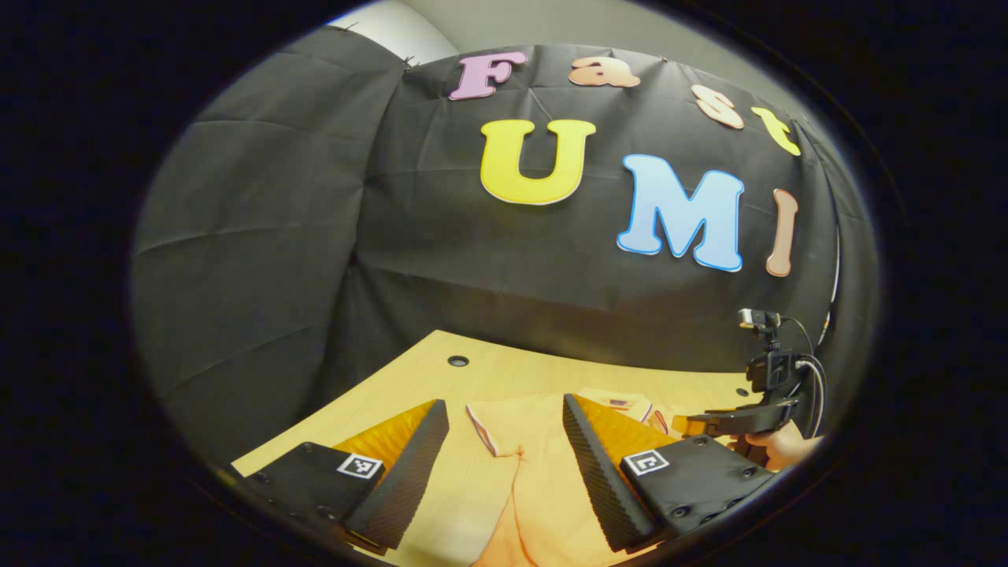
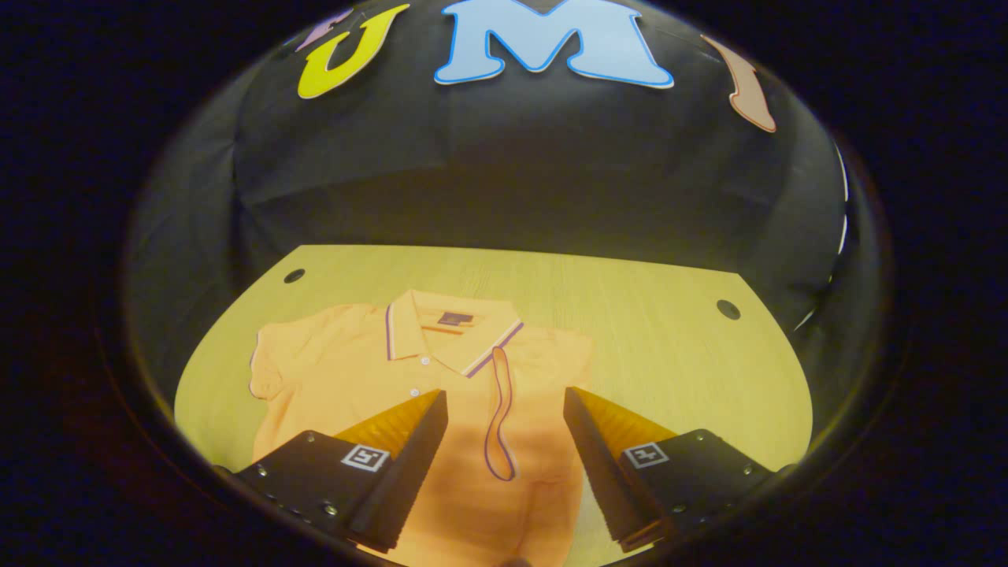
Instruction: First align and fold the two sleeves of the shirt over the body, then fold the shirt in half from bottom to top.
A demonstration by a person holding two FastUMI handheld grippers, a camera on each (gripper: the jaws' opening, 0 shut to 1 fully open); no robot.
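Observation:
An orange polo shirt (image 2: 354, 378) lies flat on the wooden table (image 2: 669, 354), its striped collar (image 2: 449, 339) toward the wall. One sleeve (image 2: 500, 425) is folded over the body and shows its striped cuff edge. The other sleeve (image 2: 268, 362) is spread out to the side. My right gripper (image 2: 504, 394) hovers open above the shirt's chest, nothing between its fingers. My left gripper (image 1: 504, 405) is open over the shirt (image 1: 543, 472), near the spread sleeve's cuff (image 1: 484, 429). In the left gripper view the right gripper (image 1: 740, 425) appears farther off, held by a hand (image 1: 780, 445).
The table has round cable holes (image 2: 294, 276) (image 2: 728, 309) near its far corners. Black cloth walls close the booth behind and on both sides. Bare wood lies to the right of the shirt in the right gripper view.

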